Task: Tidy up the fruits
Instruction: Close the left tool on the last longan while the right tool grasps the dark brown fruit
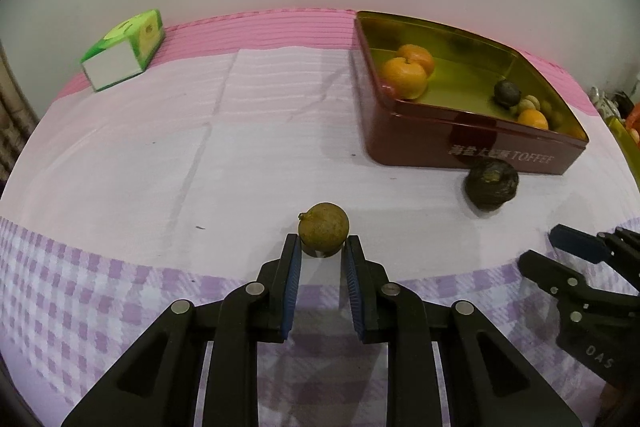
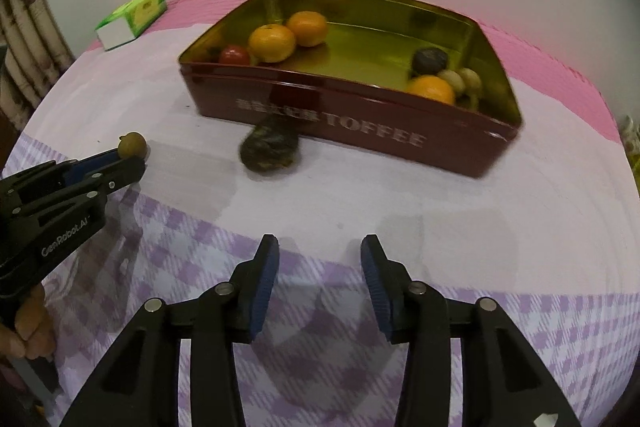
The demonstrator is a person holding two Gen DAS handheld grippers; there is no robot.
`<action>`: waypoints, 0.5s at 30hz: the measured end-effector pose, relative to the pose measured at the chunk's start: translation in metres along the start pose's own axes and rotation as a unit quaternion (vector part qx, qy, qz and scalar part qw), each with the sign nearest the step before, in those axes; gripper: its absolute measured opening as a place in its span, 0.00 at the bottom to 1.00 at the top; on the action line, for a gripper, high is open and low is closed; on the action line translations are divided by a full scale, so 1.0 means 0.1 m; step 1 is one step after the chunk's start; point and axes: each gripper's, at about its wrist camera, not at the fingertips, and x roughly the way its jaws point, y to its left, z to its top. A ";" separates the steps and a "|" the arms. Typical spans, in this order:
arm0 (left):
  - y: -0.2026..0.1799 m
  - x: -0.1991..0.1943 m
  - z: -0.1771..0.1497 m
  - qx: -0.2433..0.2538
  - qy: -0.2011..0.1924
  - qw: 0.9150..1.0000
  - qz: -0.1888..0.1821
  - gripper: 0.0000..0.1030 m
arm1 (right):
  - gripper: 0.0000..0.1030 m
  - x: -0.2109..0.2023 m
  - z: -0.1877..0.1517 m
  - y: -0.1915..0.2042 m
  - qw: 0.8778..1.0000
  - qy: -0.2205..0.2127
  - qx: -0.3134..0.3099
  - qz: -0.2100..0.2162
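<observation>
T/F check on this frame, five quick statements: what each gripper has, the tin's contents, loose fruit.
1. The left gripper pinches a small olive-brown fruit. True.
2. The right gripper holds an orange. False: nothing is between its open jaws.
3. The red toffee tin is empty. False: it holds oranges and other small fruit.
4. A dark wrinkled fruit lies on the cloth in front of the tin. True.
5. The green box sits inside the tin. False: it lies apart, near the table's far edge.

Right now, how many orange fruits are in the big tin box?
3. Two round orange fruits sit side by side at the left end of the dark red toffee tin; one lies at the right end. The near wall might hide more.
</observation>
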 end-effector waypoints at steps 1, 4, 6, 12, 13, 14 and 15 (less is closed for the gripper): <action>0.03 0.00 0.00 -0.001 0.000 1.000 0.002 0.23 | 0.43 0.02 0.02 0.04 1.000 -0.001 -0.005 0.000; 0.09 -0.01 0.00 -0.010 -0.001 1.000 0.001 0.23 | 0.42 0.07 0.10 0.15 1.000 -0.008 -0.016 -0.002; 0.13 -0.02 0.00 -0.014 -0.003 1.000 -0.001 0.23 | 0.42 0.10 0.14 0.19 1.000 -0.011 -0.016 -0.003; 0.17 -0.02 -0.01 -0.014 -0.009 1.000 -0.003 0.23 | 0.42 0.19 0.29 0.27 1.000 -0.020 -0.012 -0.011; 0.17 -0.03 -0.01 -0.013 -0.009 1.000 -0.004 0.23 | 0.42 0.20 0.31 0.28 1.000 -0.021 -0.012 -0.012; 0.17 -0.03 -0.01 -0.012 -0.010 1.000 -0.004 0.23 | 0.42 0.21 0.32 0.29 1.000 -0.022 -0.011 -0.013; 0.17 -0.03 -0.01 -0.012 -0.010 1.000 -0.003 0.23 | 0.42 0.22 0.34 0.29 1.000 -0.022 -0.009 -0.013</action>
